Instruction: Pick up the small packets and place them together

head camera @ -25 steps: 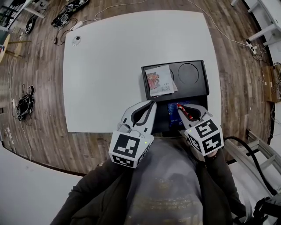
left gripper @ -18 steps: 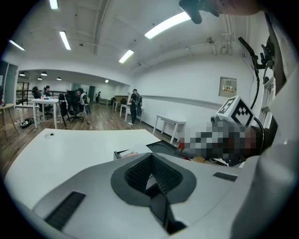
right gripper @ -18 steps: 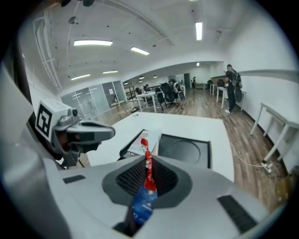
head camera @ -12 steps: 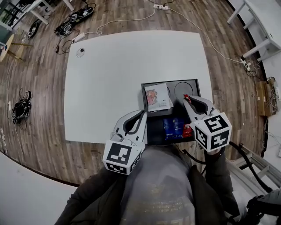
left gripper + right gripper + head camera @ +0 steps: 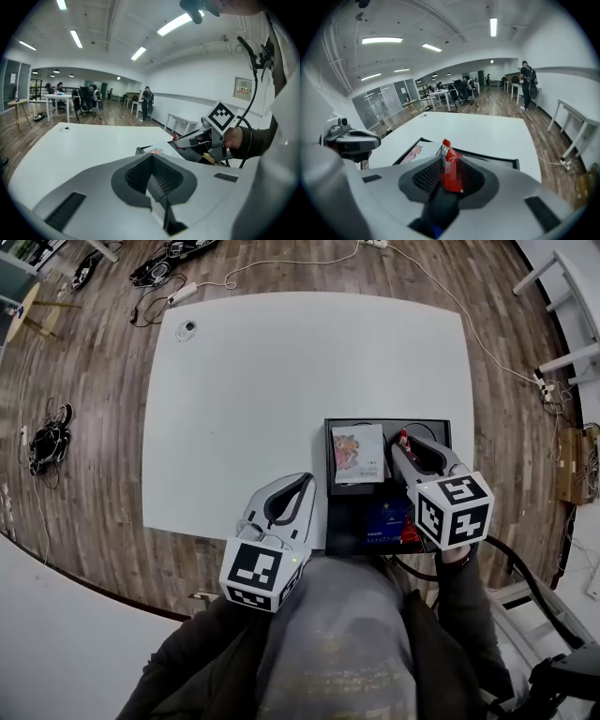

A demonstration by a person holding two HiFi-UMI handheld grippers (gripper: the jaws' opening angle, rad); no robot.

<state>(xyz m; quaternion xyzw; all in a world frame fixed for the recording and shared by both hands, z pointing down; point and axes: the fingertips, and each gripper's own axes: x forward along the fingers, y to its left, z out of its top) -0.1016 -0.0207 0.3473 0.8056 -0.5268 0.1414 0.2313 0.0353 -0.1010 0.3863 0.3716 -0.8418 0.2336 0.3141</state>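
Note:
A black tray lies at the near right of the white table. A white pictured packet rests in its far left part, and a blue packet in the near part. My right gripper hangs over the tray's far right with a red packet upright between its pads. Its jaws have just been opening, and the red packet still touches both. My left gripper hovers at the table's near edge, left of the tray. It is shut and holds nothing.
A round recess sits in the tray's far right corner. A small round object lies near the table's far left corner. Cables and a black bundle are on the wooden floor. People and desks stand far behind.
My right gripper carried the red packet from the tray's near part toward its far right. The left gripper shifted slightly along the near table edge. The blue packet came into view.

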